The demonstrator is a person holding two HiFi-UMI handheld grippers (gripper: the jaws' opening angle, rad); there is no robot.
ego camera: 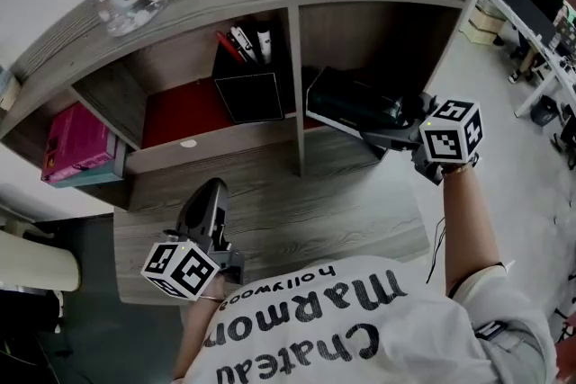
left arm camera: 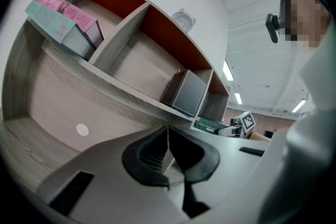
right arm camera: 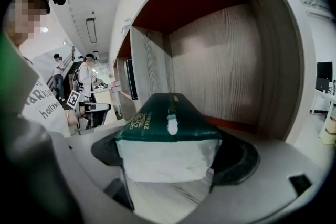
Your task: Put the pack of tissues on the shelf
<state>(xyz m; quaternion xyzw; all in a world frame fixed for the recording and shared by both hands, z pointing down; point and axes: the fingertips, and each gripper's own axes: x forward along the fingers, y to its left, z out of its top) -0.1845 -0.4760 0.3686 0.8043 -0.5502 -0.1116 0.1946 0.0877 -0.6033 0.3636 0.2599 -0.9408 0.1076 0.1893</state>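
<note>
1. The pack of tissues (right arm camera: 168,123) lies lengthwise between the jaws of the right gripper (right arm camera: 173,152). Its white near end fills the gap, and the jaws are spread wide and released, with the pads just beside its flanks.
2. The pack sits at the mouth of the right-hand compartment of the shelf (right arm camera: 220,60), with its far end reaching inward.
3. It is a soft, rounded block in glossy dark green wrap (with gold print on top). The shelf is grey wood-grain with a red back panel.
4. The person's right arm reaches out toward that compartment and tips the gripper slightly downward.
5. The left gripper (left arm camera: 168,131) is held low and close to the body, pointing level, with its jaws clenched together on nothing.
</note>
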